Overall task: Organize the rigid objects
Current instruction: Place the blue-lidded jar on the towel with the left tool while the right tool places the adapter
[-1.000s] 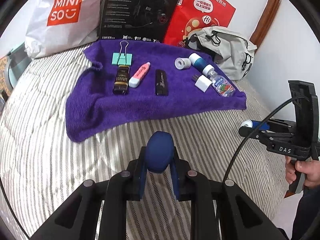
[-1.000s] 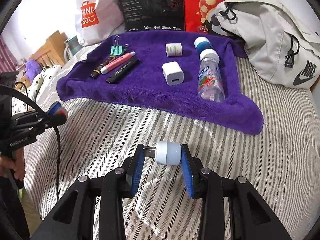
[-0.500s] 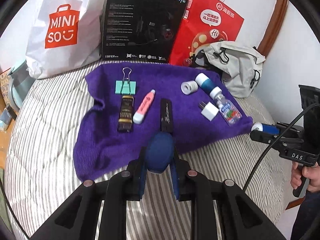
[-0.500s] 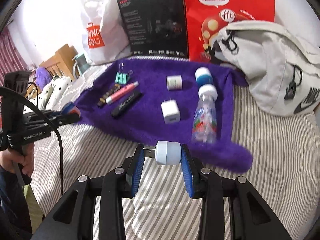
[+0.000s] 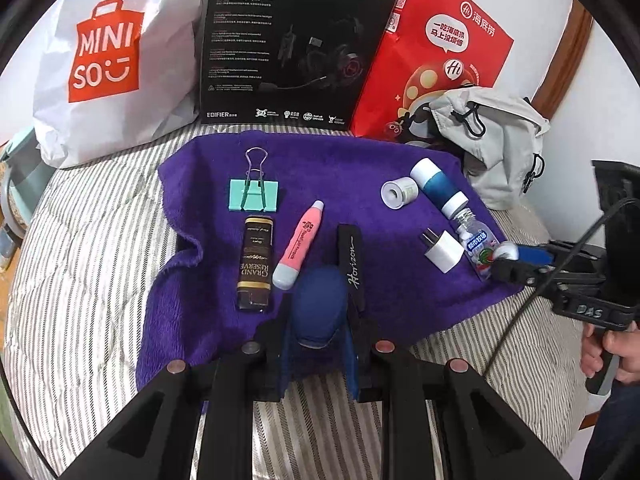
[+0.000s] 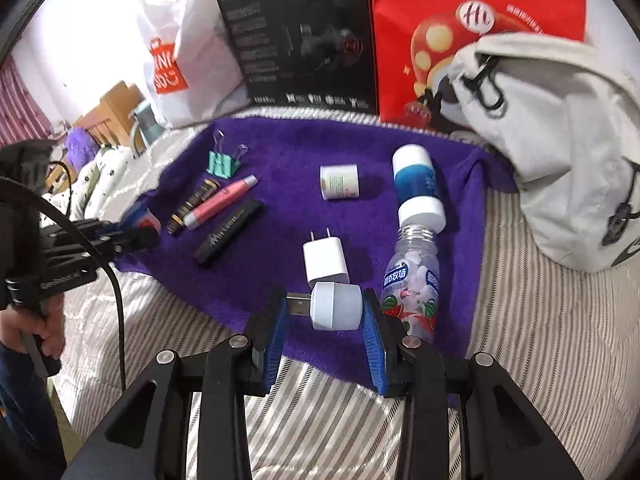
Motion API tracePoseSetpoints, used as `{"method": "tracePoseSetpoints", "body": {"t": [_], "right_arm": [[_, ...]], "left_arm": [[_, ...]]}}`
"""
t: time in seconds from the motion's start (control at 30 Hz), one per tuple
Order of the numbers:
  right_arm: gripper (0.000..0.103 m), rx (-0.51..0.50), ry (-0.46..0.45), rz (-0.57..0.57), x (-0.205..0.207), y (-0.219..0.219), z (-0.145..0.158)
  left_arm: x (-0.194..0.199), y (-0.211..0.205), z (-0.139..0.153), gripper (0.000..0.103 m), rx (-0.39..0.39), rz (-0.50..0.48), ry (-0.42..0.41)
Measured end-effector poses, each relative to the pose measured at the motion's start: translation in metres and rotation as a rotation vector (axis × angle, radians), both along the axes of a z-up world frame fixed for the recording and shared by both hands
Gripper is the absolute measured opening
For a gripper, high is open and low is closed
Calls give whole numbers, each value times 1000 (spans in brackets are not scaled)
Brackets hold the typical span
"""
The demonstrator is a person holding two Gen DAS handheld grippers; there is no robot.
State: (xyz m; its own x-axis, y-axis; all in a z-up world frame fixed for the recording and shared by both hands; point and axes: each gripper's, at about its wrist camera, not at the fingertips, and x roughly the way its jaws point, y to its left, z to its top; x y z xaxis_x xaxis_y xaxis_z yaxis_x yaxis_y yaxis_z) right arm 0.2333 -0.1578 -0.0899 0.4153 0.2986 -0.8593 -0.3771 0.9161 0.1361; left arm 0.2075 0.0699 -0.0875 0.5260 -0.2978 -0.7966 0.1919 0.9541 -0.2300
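Observation:
My left gripper is shut on a dark blue oval object, over the near edge of the purple towel, just short of the pink pen and the black Horizon case. A brown tube and a mint binder clip lie further left. My right gripper is shut on a white USB plug, just in front of the white charger and beside the clear bottle. A blue-white bottle and a white roll lie beyond.
Behind the towel stand a white Miniso bag, a black headset box and a red bag. A grey backpack lies at the towel's right. The towel rests on a striped bed cover. A hand holds the other gripper.
Both grippers have moved forward from over the striped cover to the towel's near edge, each still holding its object.

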Motion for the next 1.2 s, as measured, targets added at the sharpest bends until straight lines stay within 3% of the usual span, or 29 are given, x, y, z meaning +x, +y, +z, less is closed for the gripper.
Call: {"method": "tracePoseSetpoints", "body": {"t": [0.27, 0.83, 1.2], "right_arm": [[36, -70, 67, 20, 12, 11, -26], [36, -86, 75, 42, 21, 17, -36], [43, -15, 159, 48, 24, 4, -30]], "left_arm": [[9, -1, -3, 20, -2, -15, -2], [21, -5, -10, 20, 12, -34, 20], [22, -14, -11, 20, 42, -53, 37]]}}
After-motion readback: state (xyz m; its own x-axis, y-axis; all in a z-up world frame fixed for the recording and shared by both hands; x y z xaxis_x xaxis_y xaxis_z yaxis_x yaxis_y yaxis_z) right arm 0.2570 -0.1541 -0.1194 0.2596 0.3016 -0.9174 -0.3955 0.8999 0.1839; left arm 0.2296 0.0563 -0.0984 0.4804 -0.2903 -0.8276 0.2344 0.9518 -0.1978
